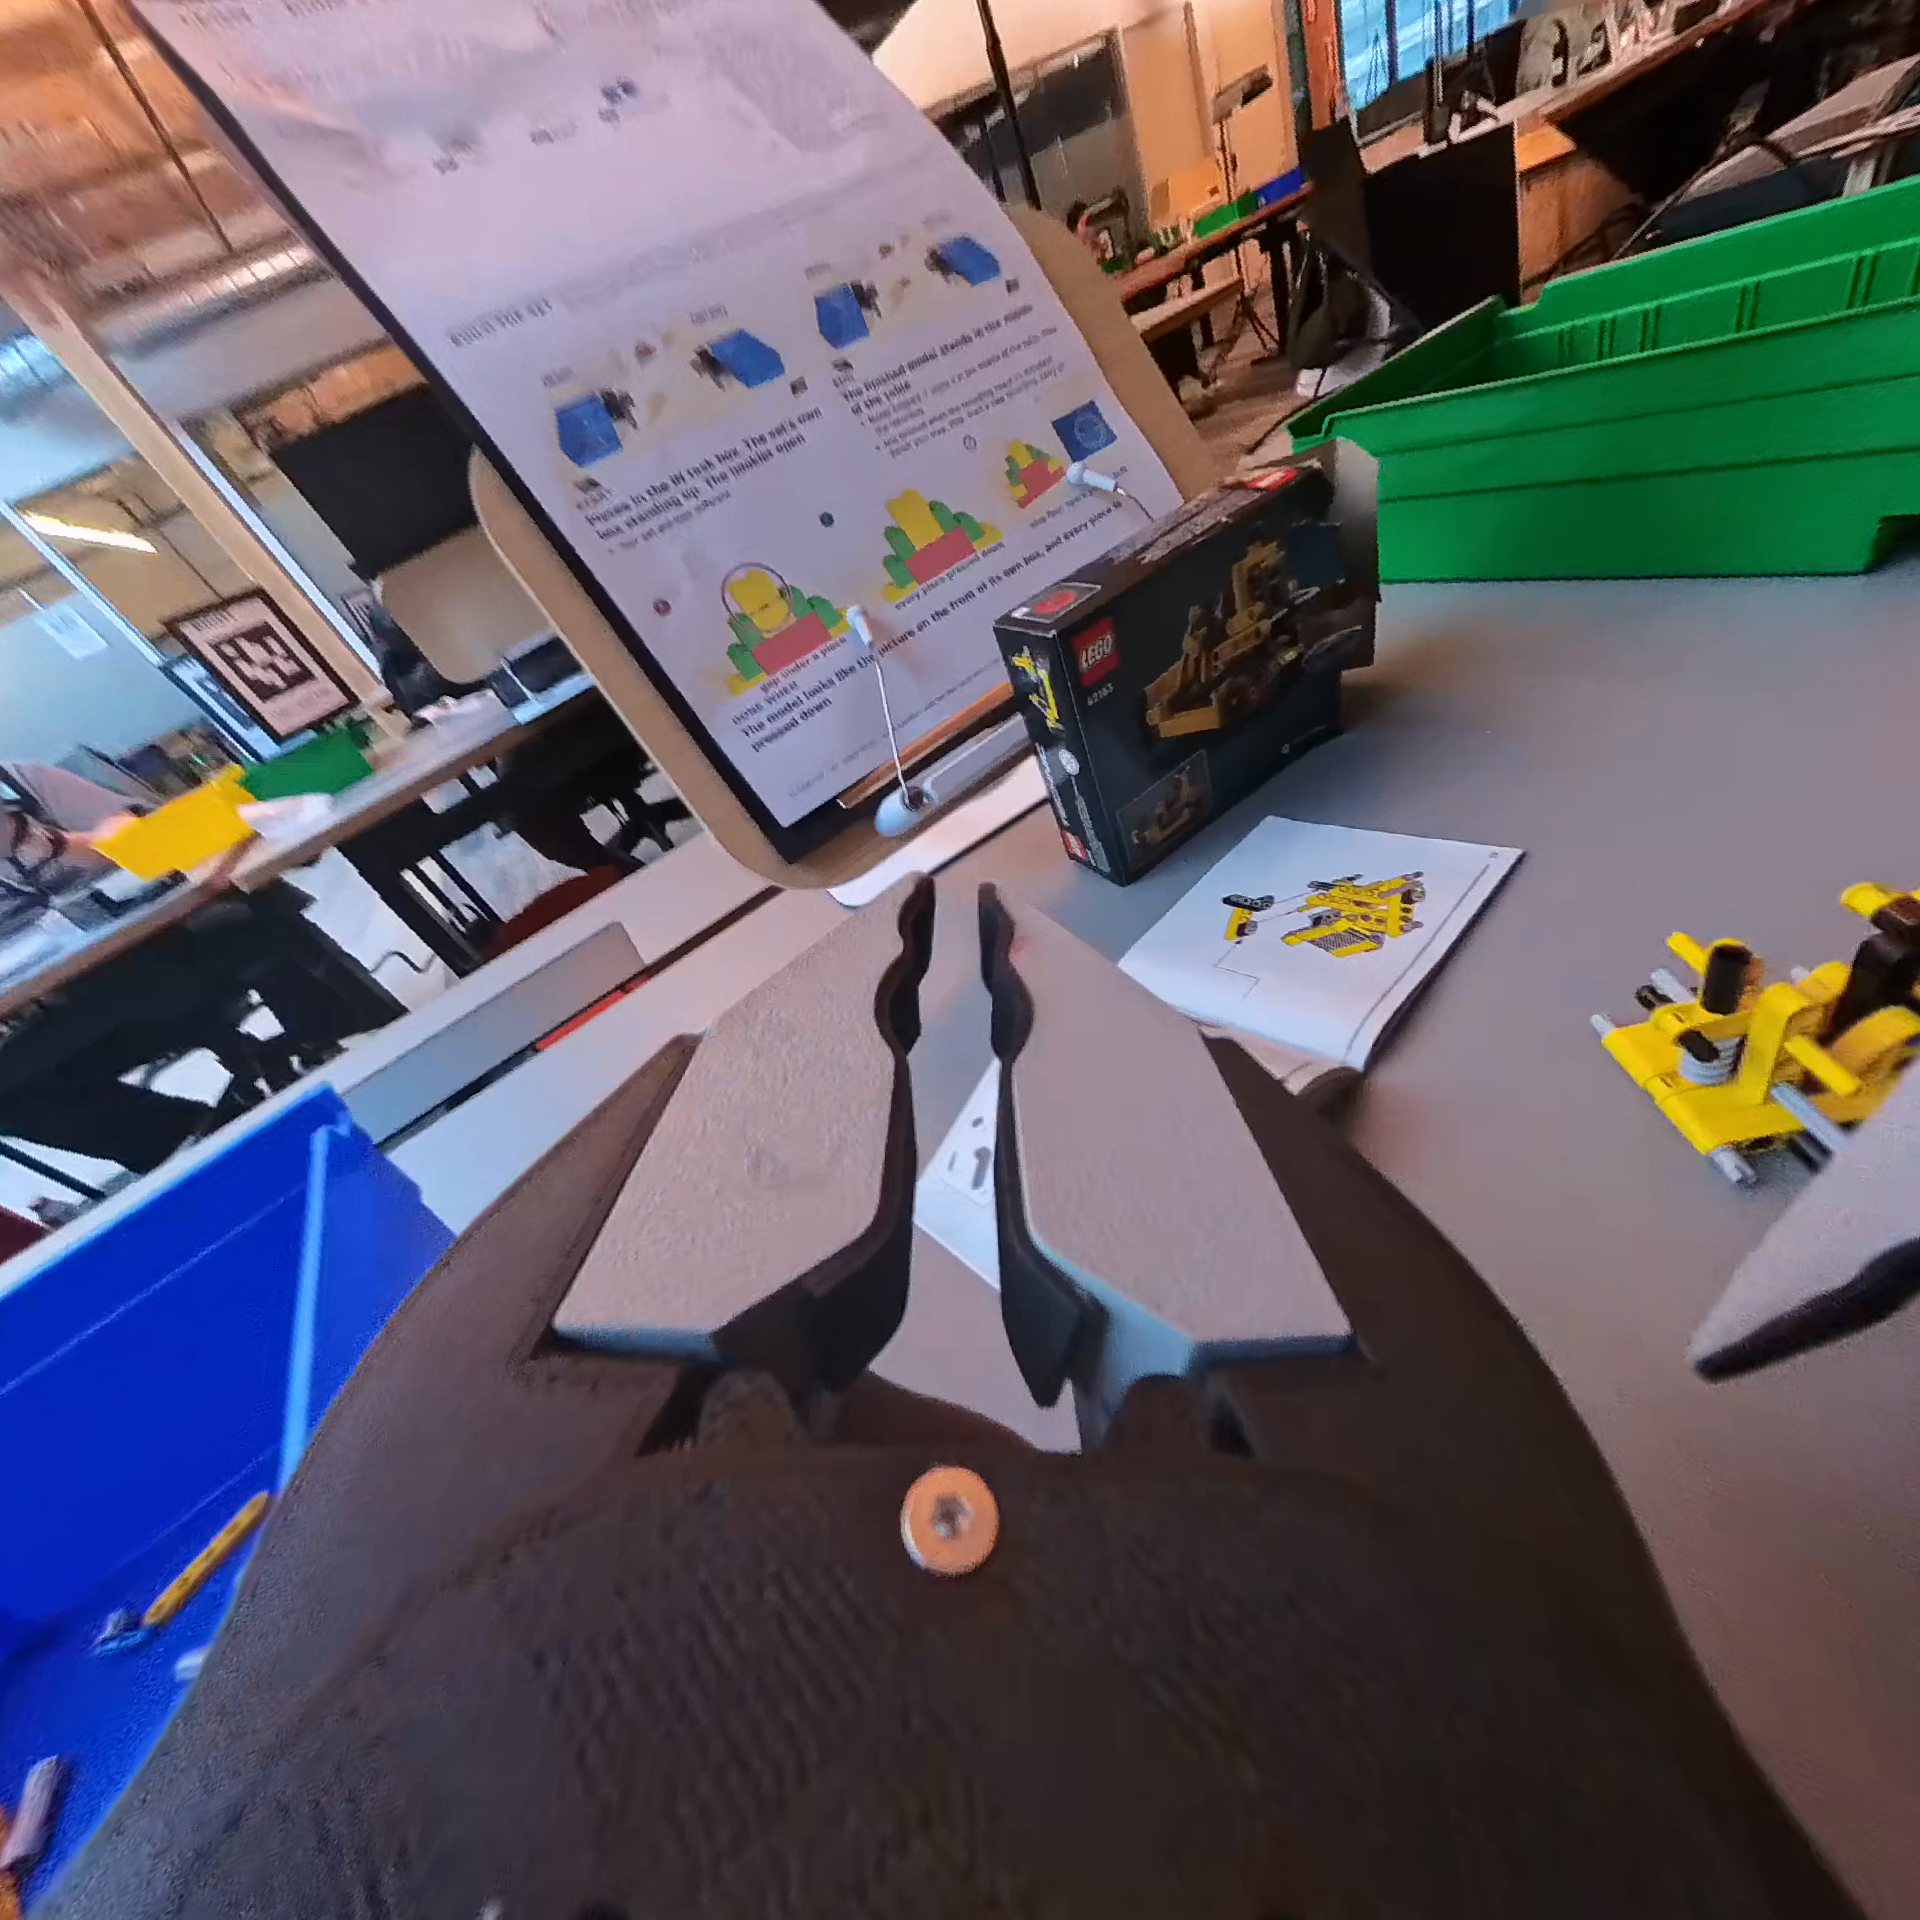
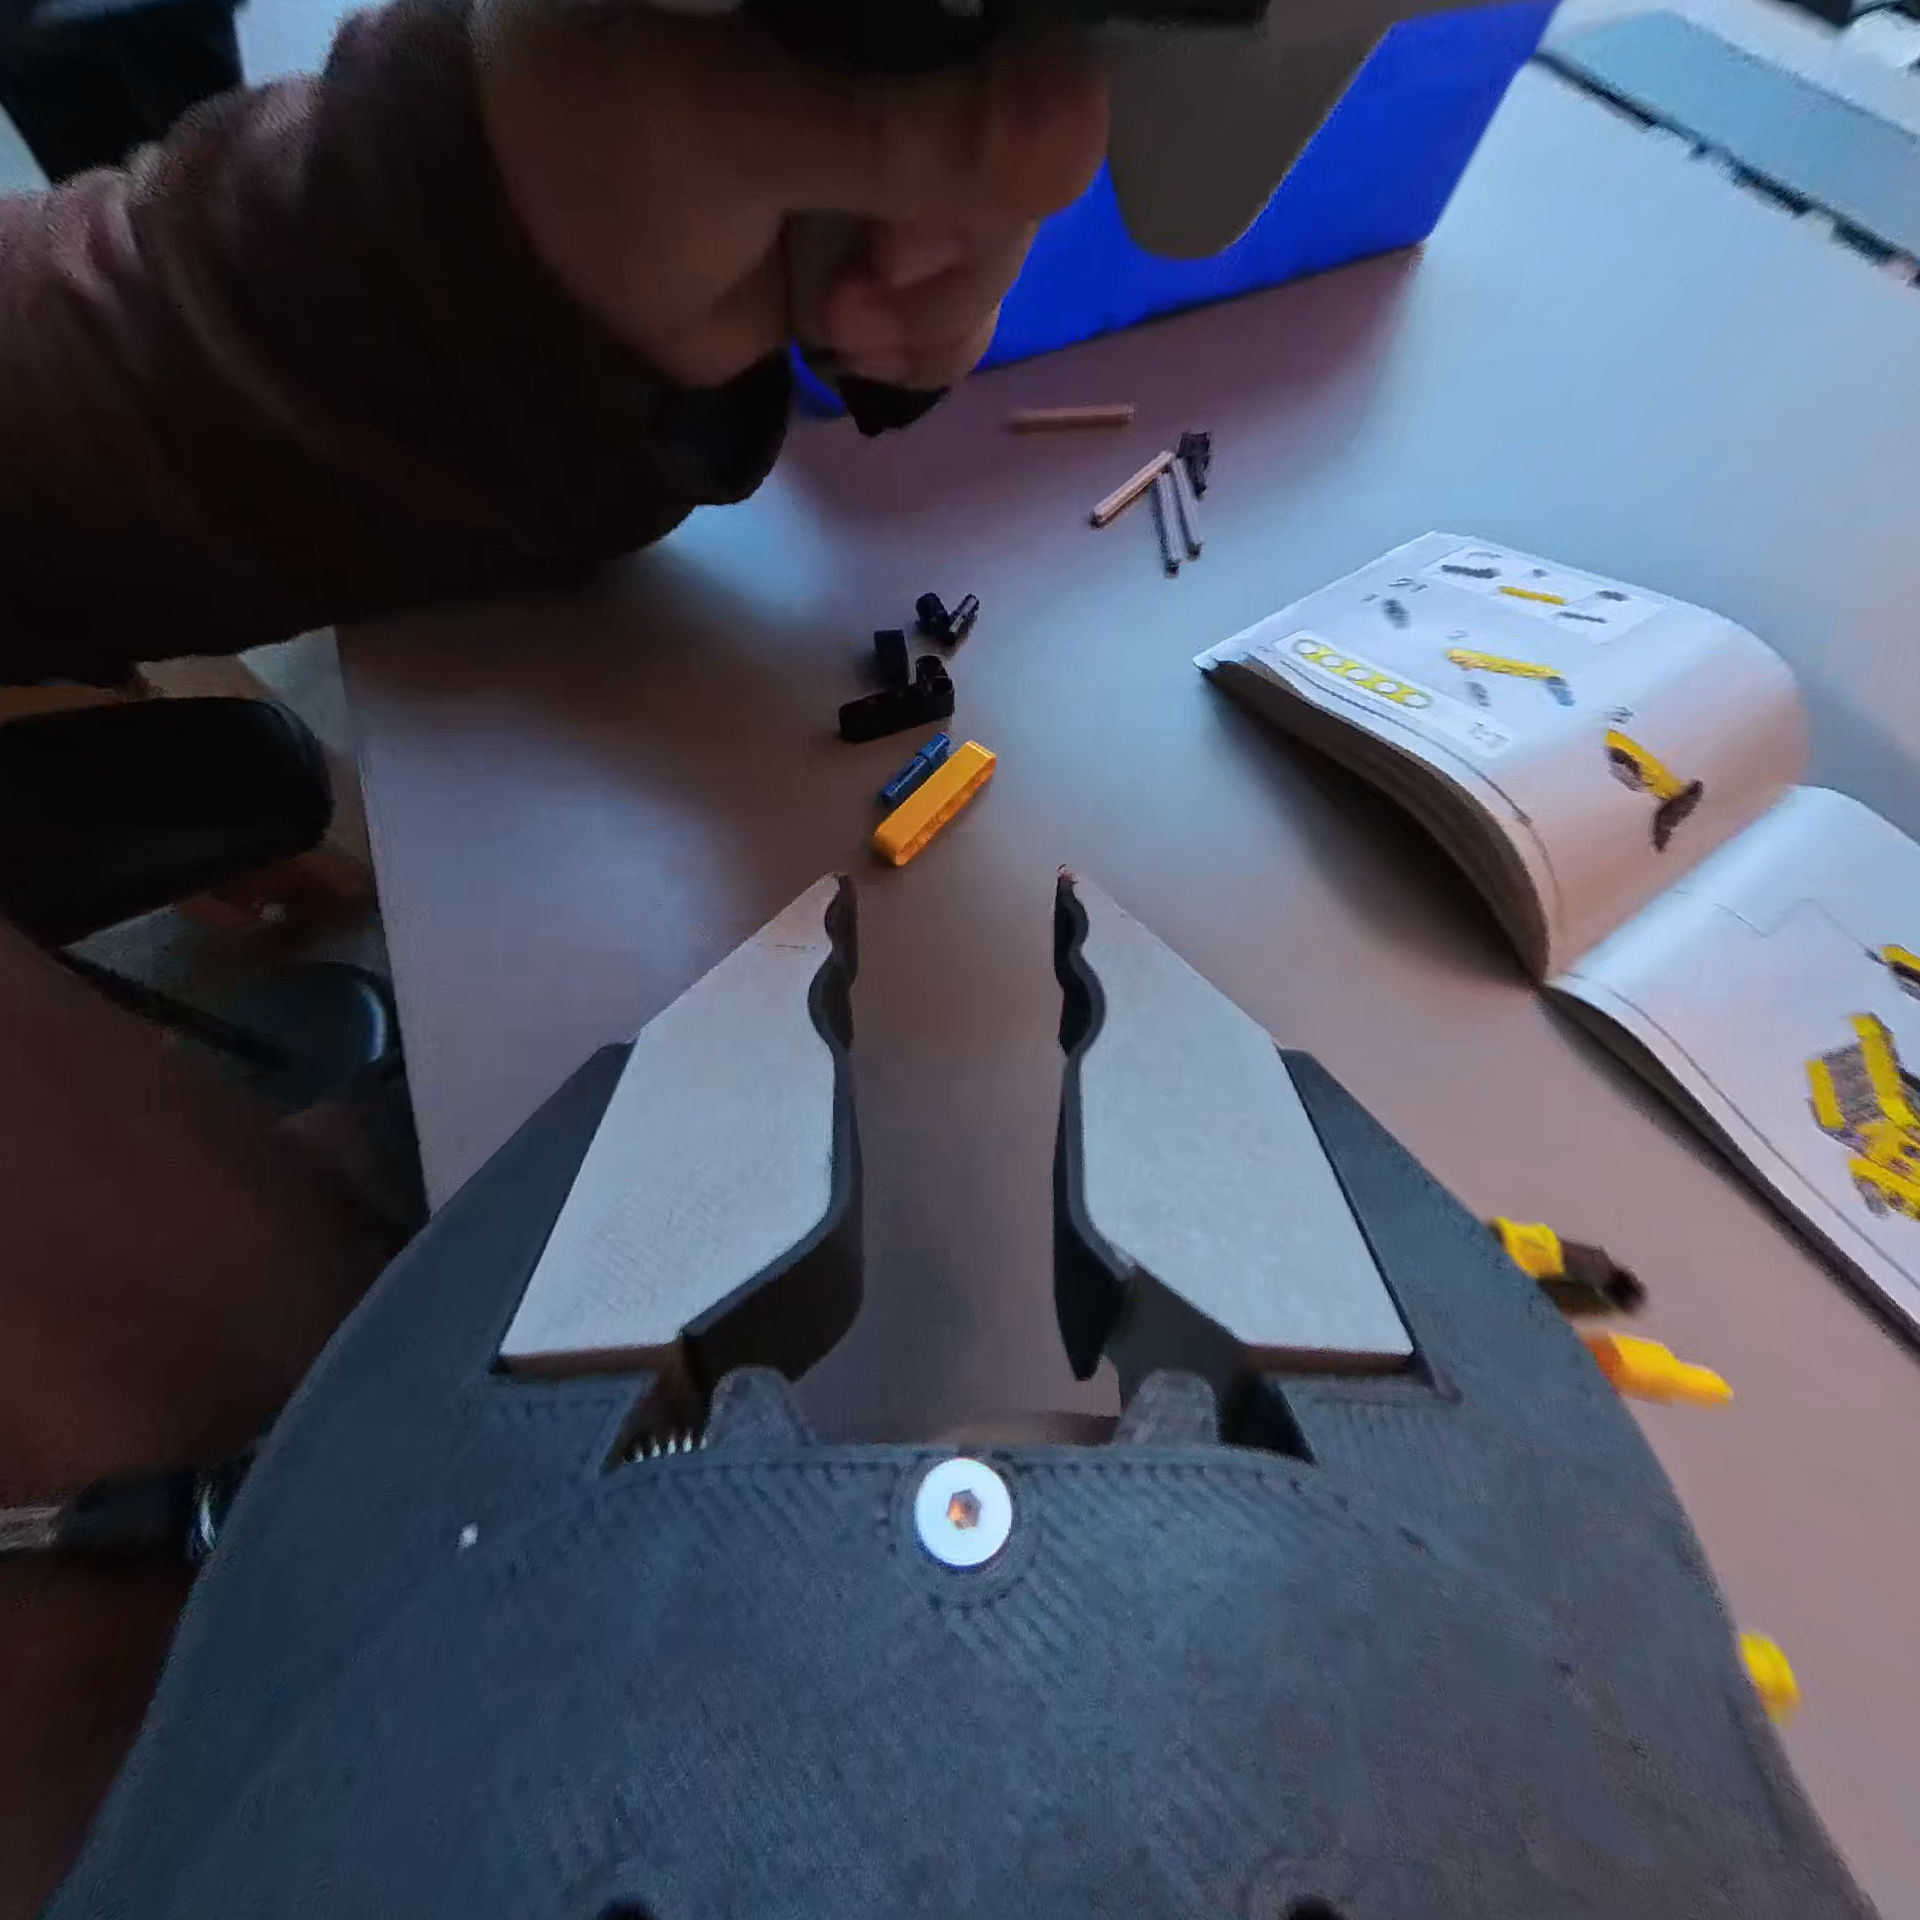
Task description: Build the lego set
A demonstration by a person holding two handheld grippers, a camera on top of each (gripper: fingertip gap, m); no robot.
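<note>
In the right wrist view, my right gripper (image 2: pixel 956 904) is open and empty, just above the grey table. Right ahead of its tips lie a yellow beam (image 2: pixel 935 802) and a blue pin (image 2: pixel 914 769). A few black connectors (image 2: pixel 902 688) lie behind them, and thin grey and tan axles (image 2: pixel 1164 499) lie farther off. In the left wrist view, my left gripper (image 1: pixel 954 904) is empty, its jaws only a narrow gap apart, raised over the table. A partly built yellow model (image 1: pixel 1756 1060) stands at the right, next to a finger of the other gripper (image 1: pixel 1829 1247).
An open instruction booklet (image 2: pixel 1558 748) lies to the right, with loose yellow and black pieces (image 2: pixel 1569 1262) near it. A person's brown sleeve (image 2: pixel 260 364) leans over the table's left edge. The set's box (image 1: pixel 1184 686), a tilted screen (image 1: pixel 727 416), green bins (image 1: pixel 1662 416) and a blue bin (image 1: pixel 156 1403) surround the work area. About 15 cm separates my left fingertips from my right. My right tips are roughly 6 cm from the blue pin (image 2: pixel 914 769).
</note>
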